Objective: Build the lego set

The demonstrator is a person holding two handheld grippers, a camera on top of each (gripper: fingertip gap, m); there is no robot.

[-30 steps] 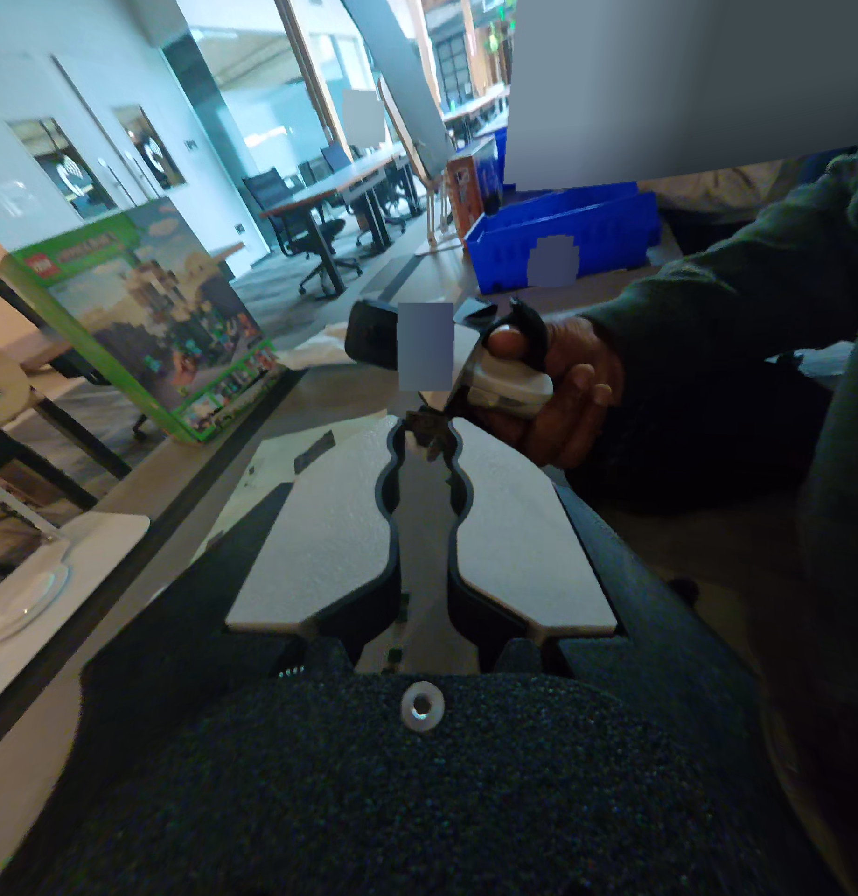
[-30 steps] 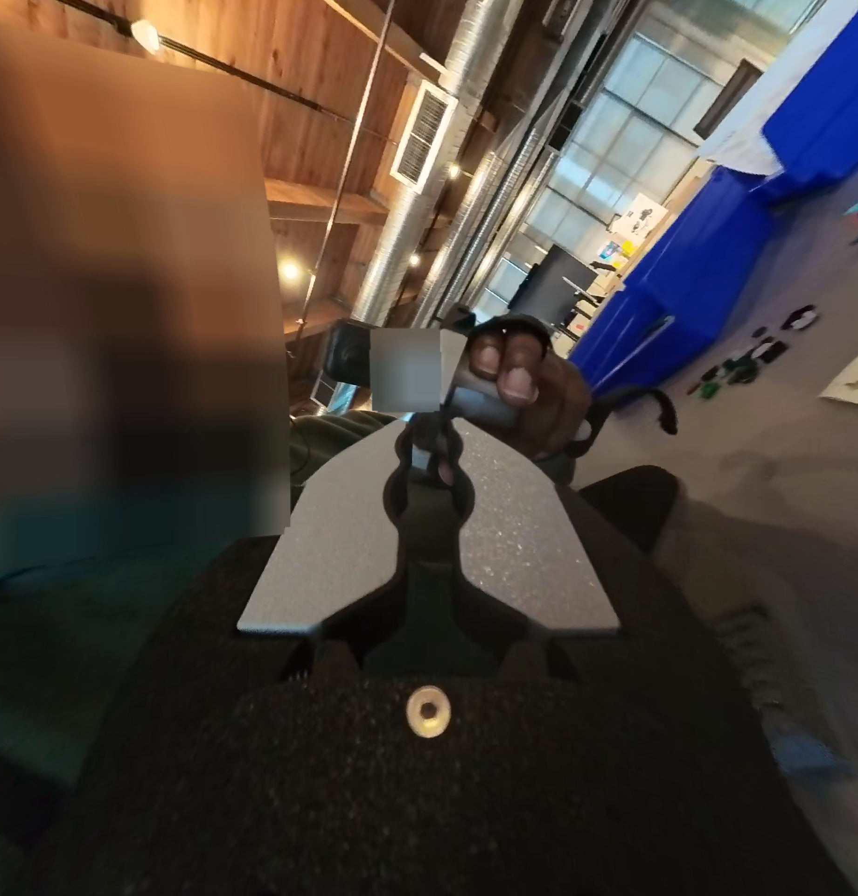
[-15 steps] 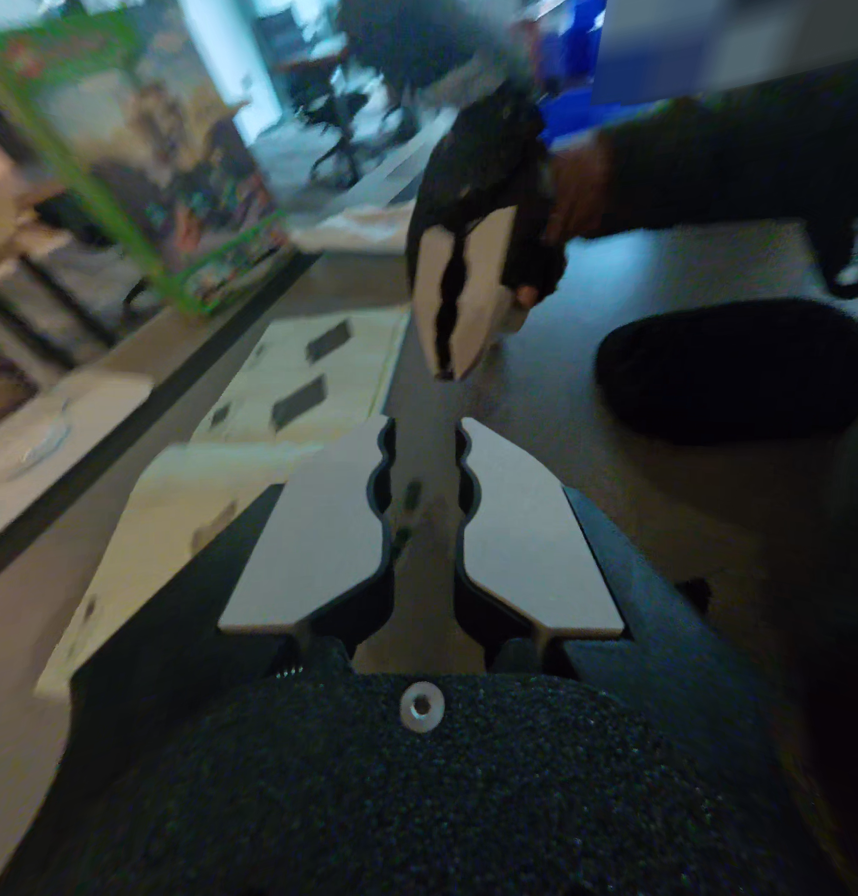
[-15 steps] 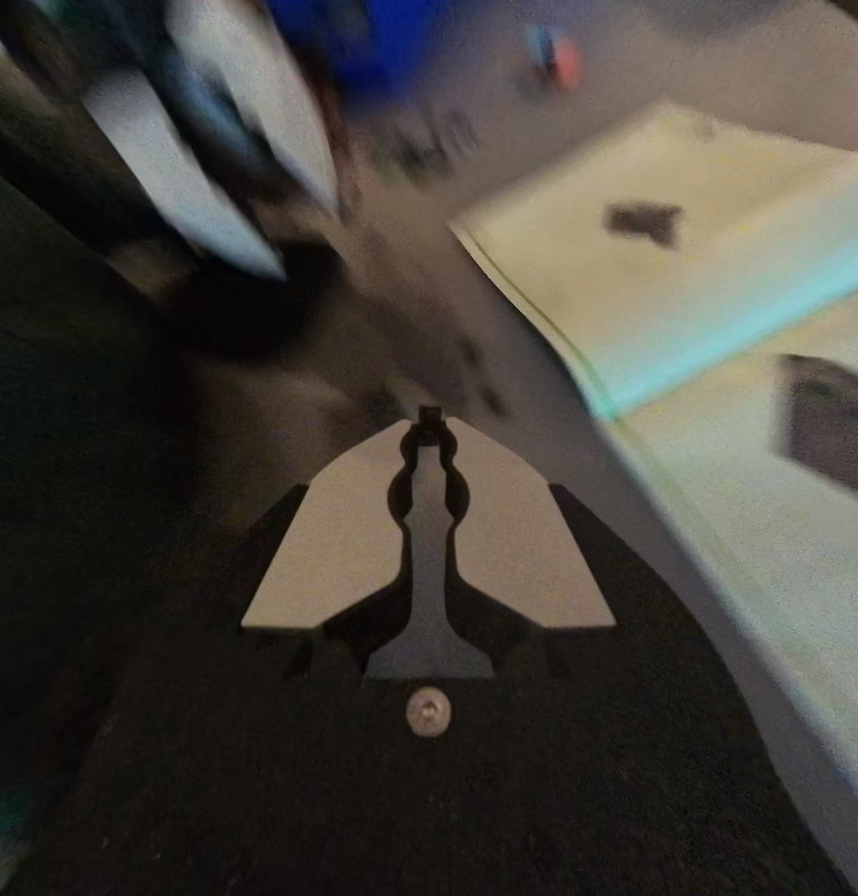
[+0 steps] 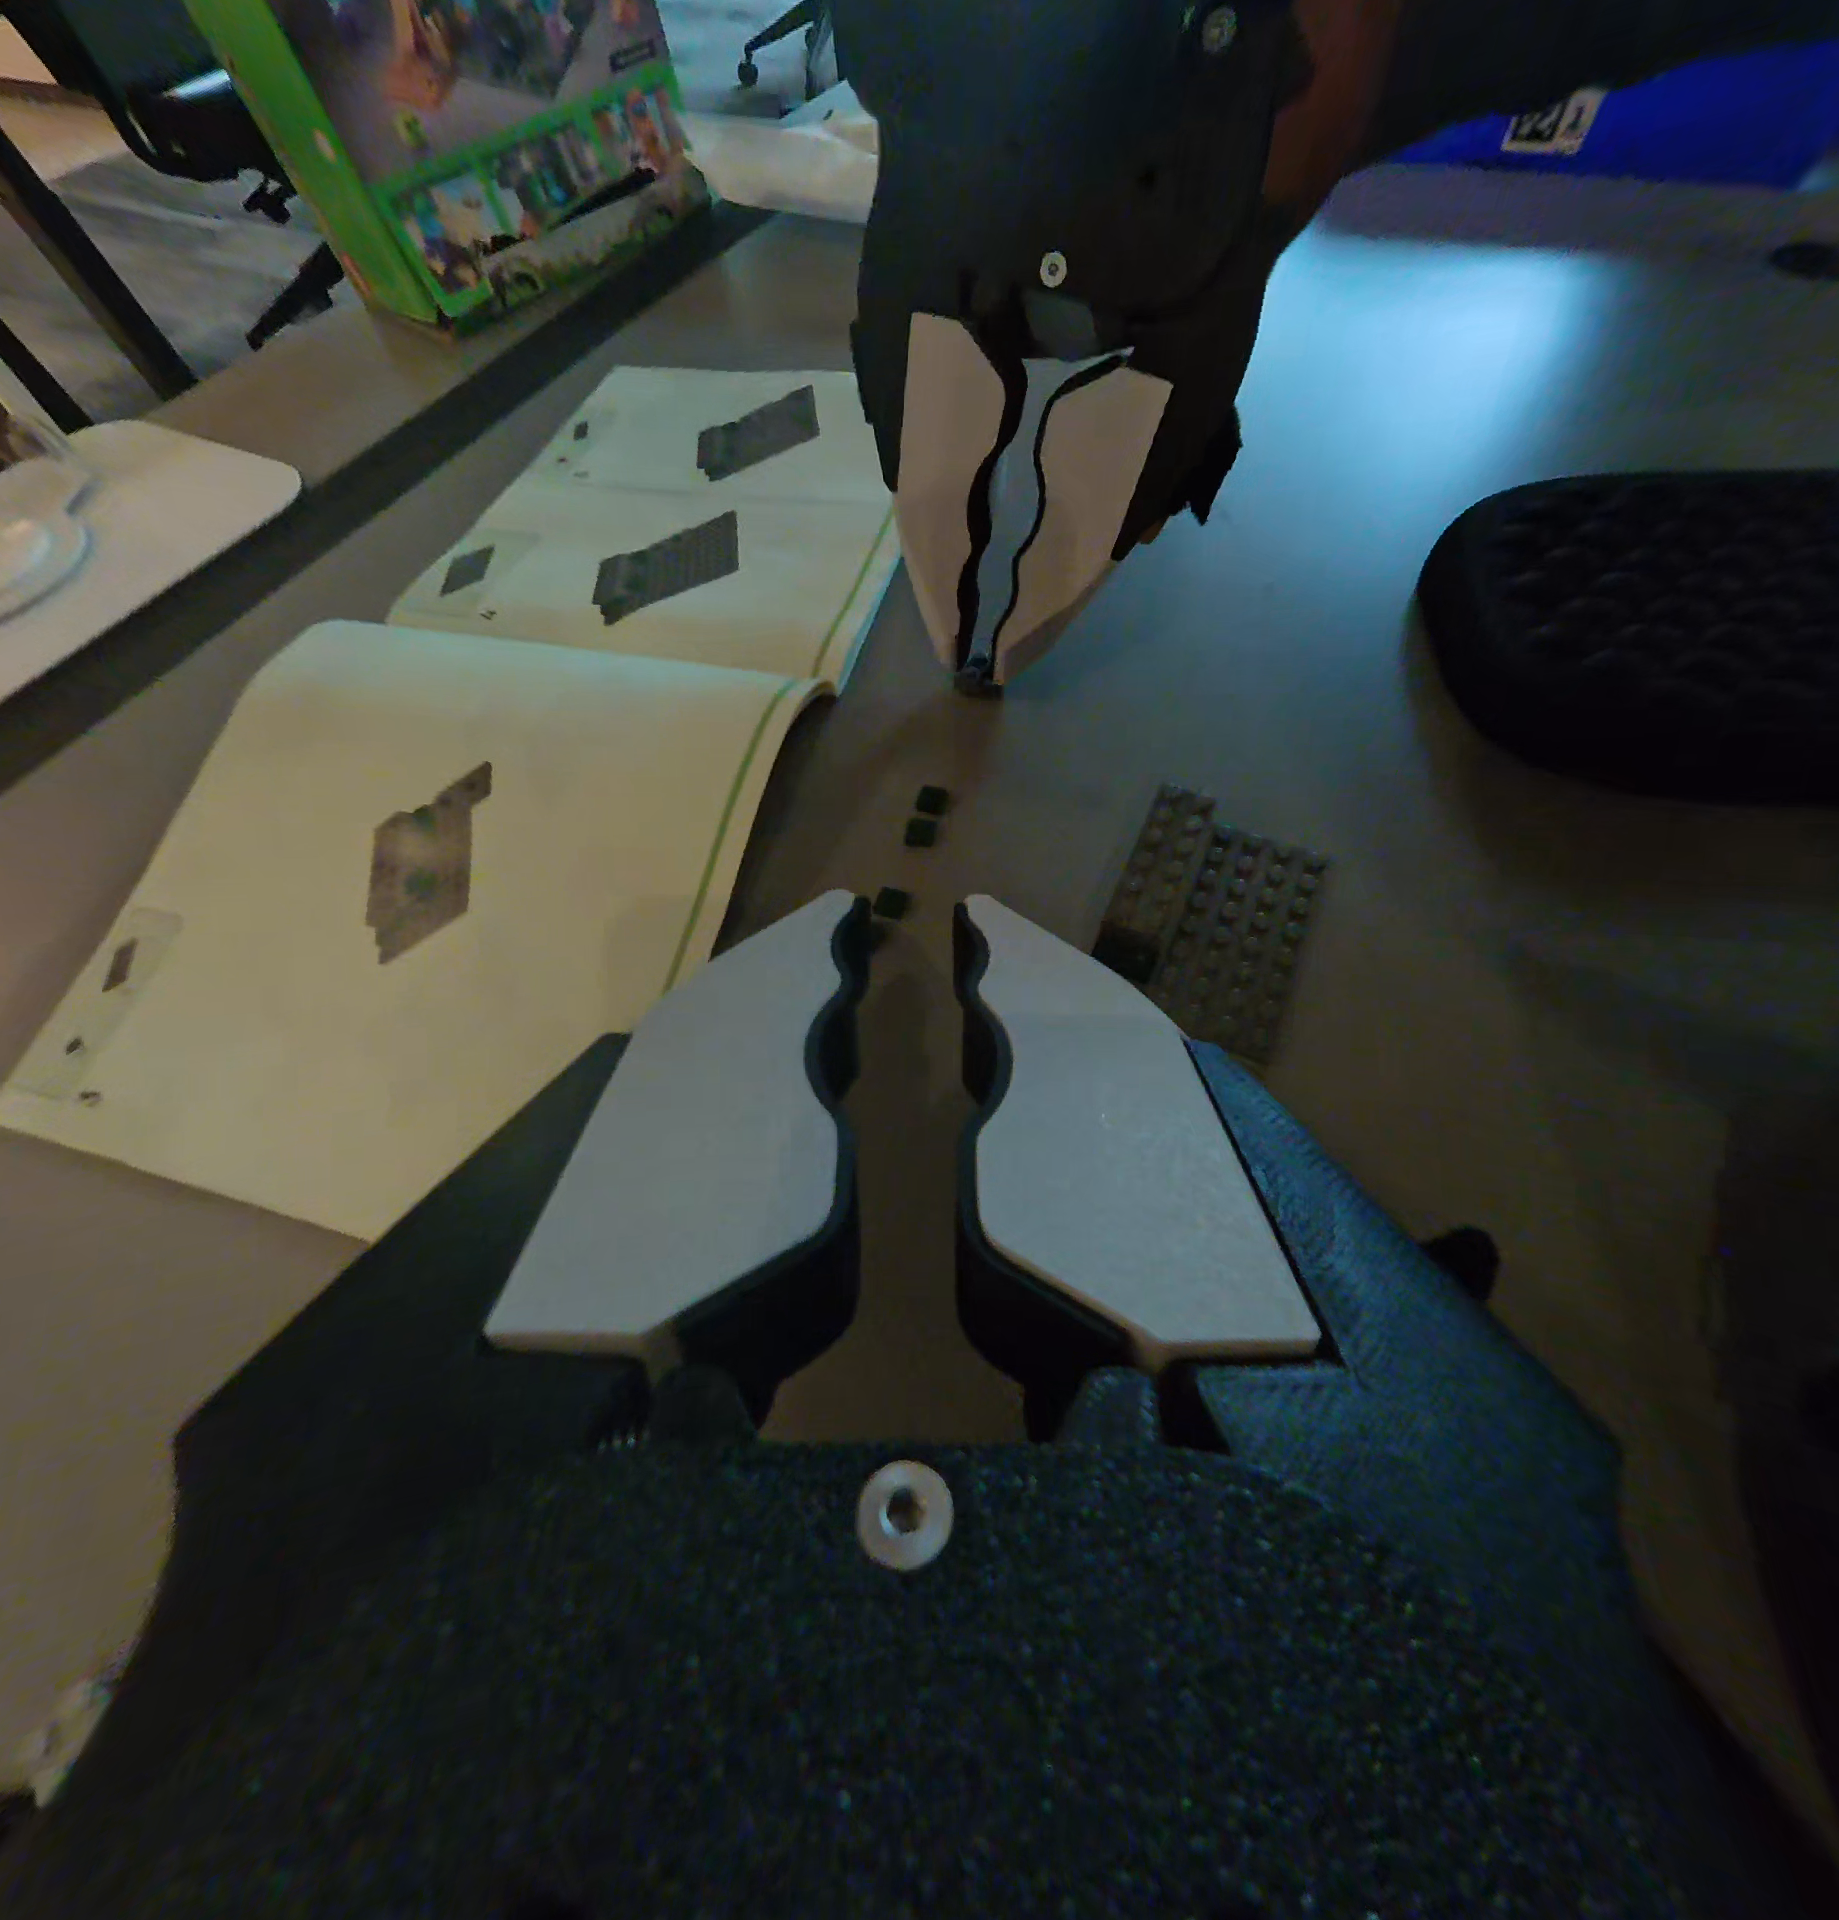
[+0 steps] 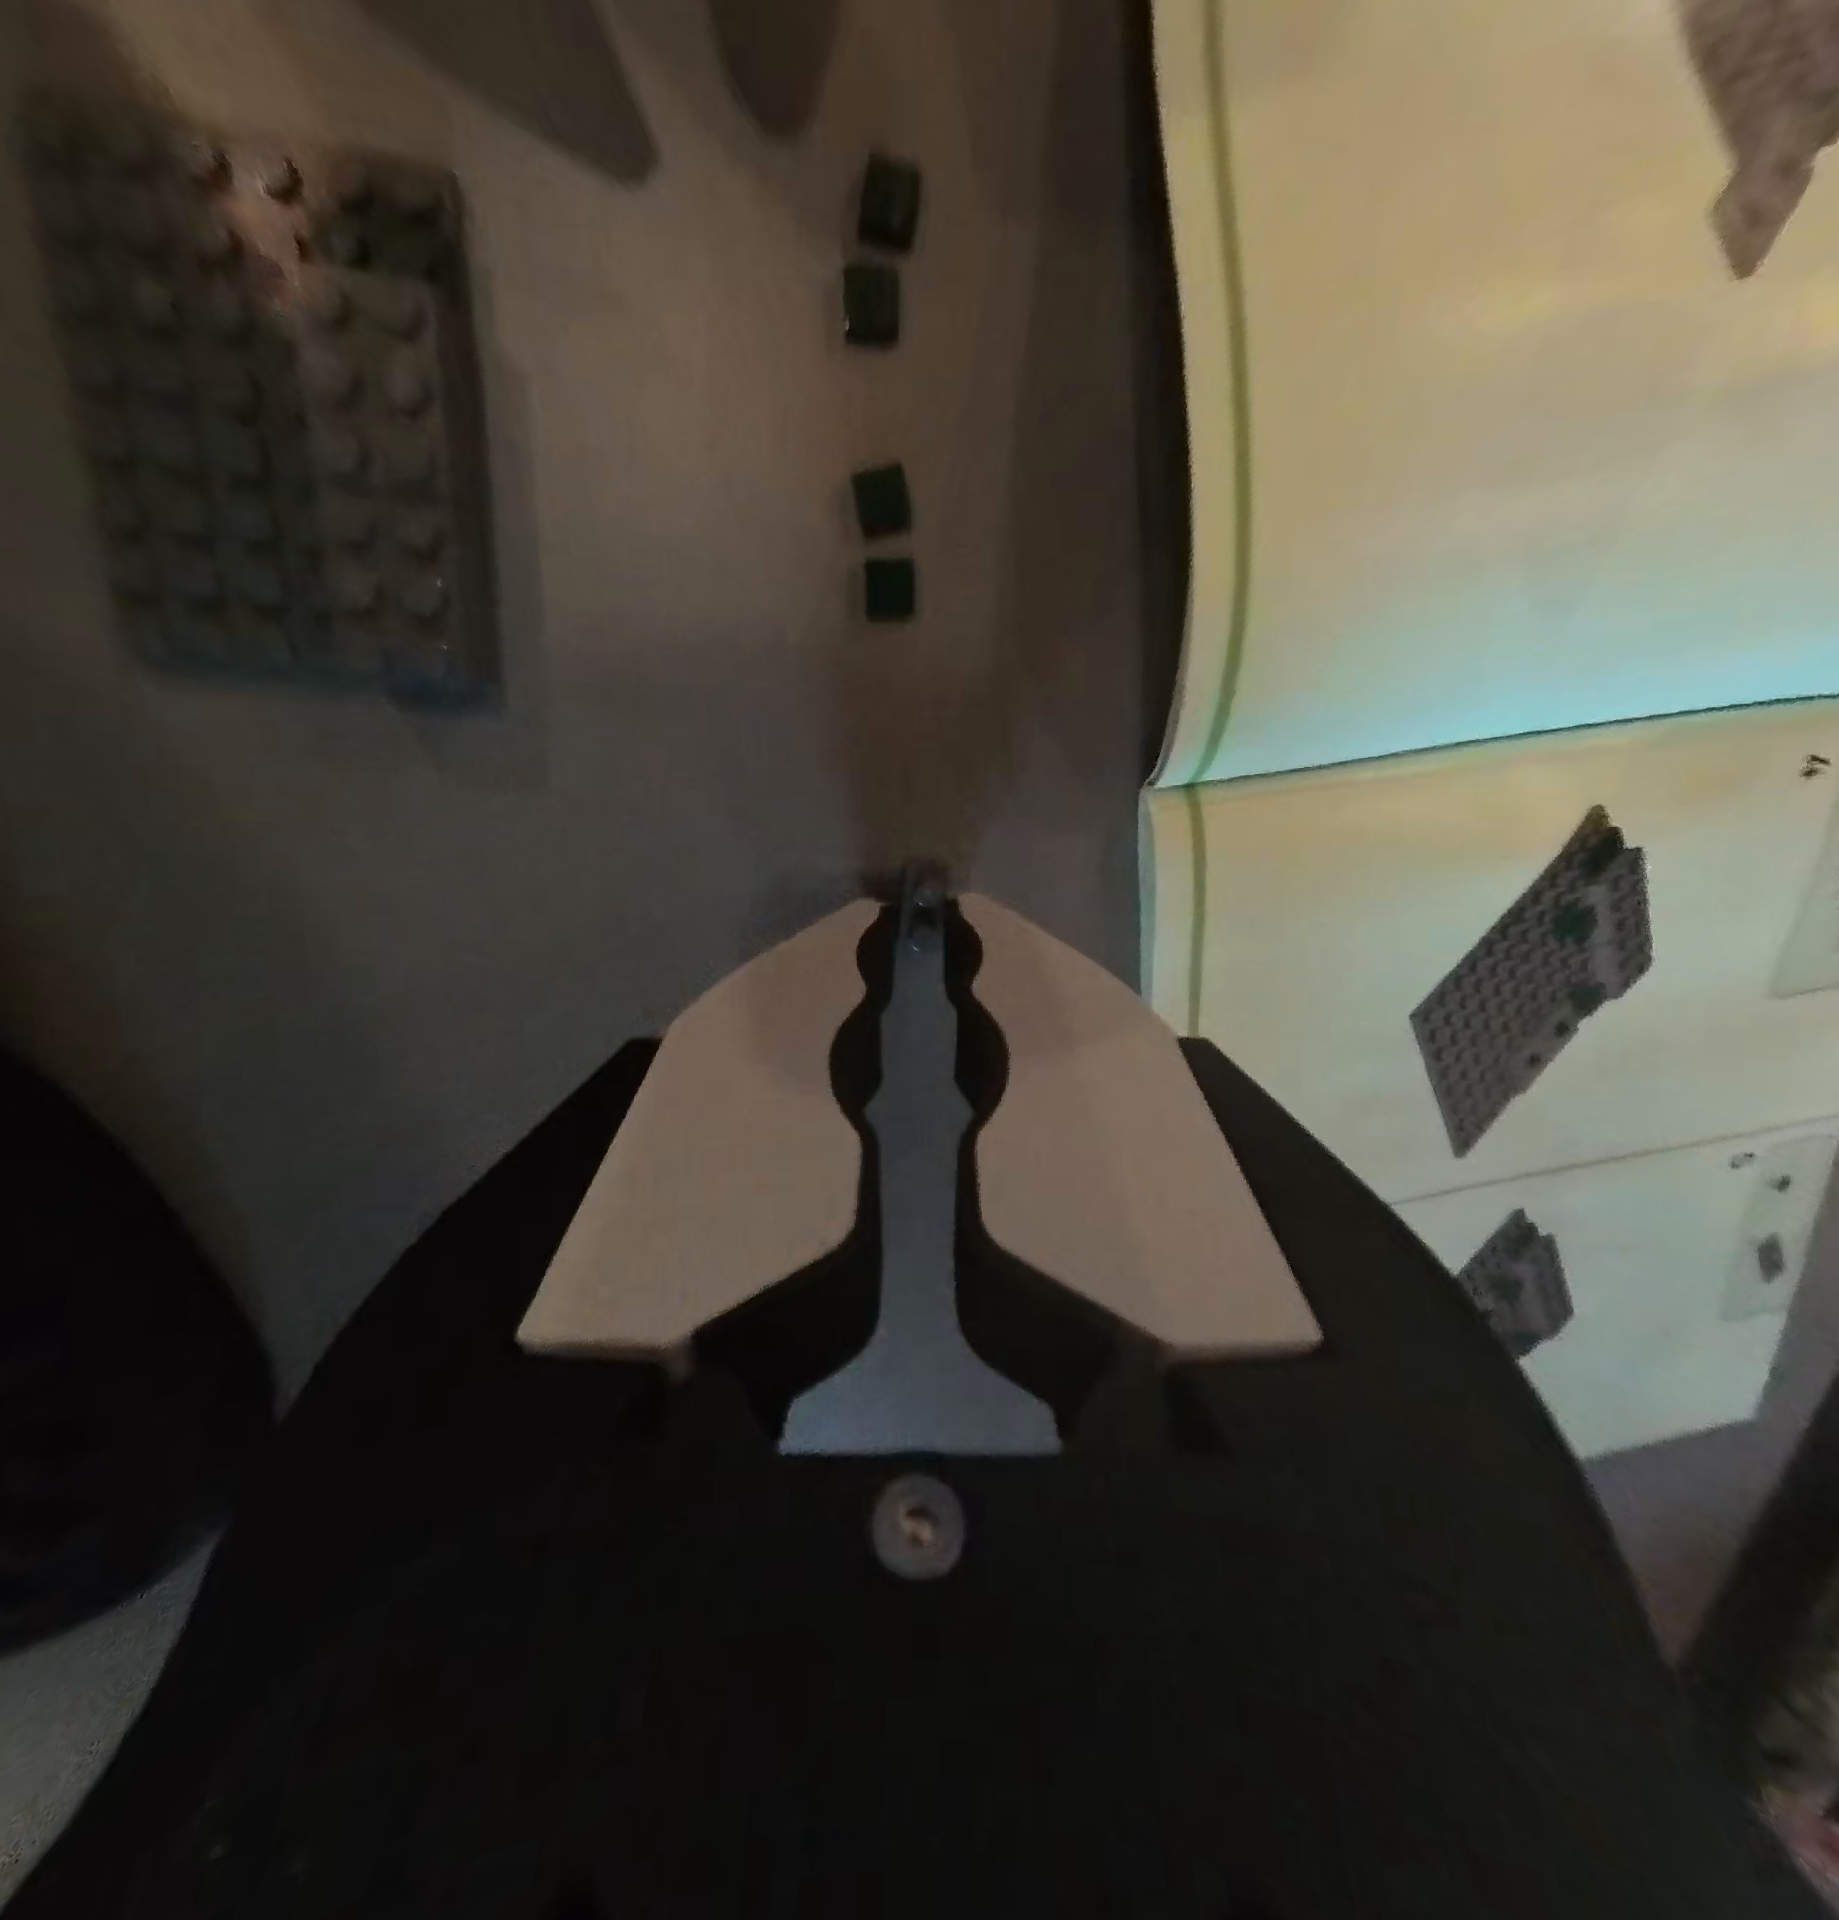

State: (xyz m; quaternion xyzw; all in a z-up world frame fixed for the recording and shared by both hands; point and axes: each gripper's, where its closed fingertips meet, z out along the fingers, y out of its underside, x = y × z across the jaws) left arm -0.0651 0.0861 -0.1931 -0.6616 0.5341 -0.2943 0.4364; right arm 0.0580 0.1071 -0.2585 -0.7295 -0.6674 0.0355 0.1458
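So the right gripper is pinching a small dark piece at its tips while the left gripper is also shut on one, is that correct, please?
Not quite. The left gripper is open and holds nothing; the left wrist view shows a clear gap between its fingers, with small dark pieces lying loose on the table ahead. The right gripper is indeed closed on a small dark piece at its tips.
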